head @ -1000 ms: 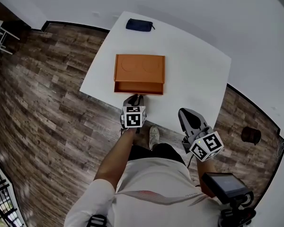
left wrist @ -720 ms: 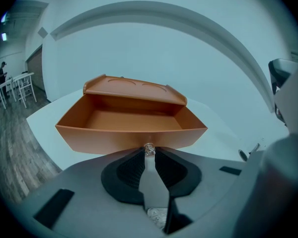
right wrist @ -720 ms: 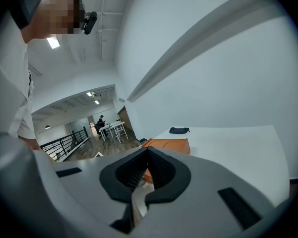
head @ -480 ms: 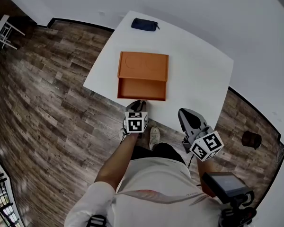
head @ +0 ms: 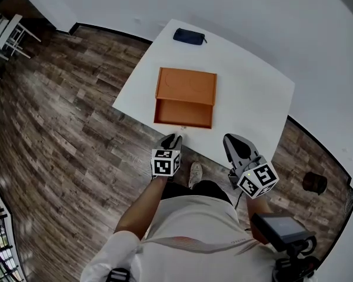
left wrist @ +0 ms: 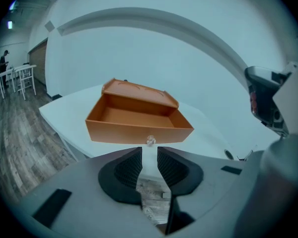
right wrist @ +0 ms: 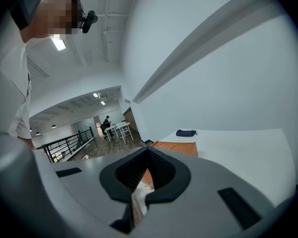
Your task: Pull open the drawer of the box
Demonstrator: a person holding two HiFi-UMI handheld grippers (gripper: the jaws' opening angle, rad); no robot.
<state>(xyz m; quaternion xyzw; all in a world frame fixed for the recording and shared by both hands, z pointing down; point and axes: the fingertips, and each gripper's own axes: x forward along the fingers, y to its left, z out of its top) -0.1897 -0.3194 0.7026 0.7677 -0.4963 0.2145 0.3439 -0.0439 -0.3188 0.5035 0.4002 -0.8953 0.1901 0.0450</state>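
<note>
Sticking out of the front of the orange box (head: 187, 86) on the desk (head: 253, 98), the drawer (head: 184, 113) is open. Just in front of the box, the left tongs (head: 171, 140) have just spread and hold nothing. The right tongs (head: 235, 143) are pressed together, empty. A bump from the left tongs could shove the drawer back in.

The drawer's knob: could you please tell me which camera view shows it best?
The left gripper view: the knob sits close and centred, on the drawer front. The head view shows only a speck; the right gripper view shows the box, not the knob.
</note>
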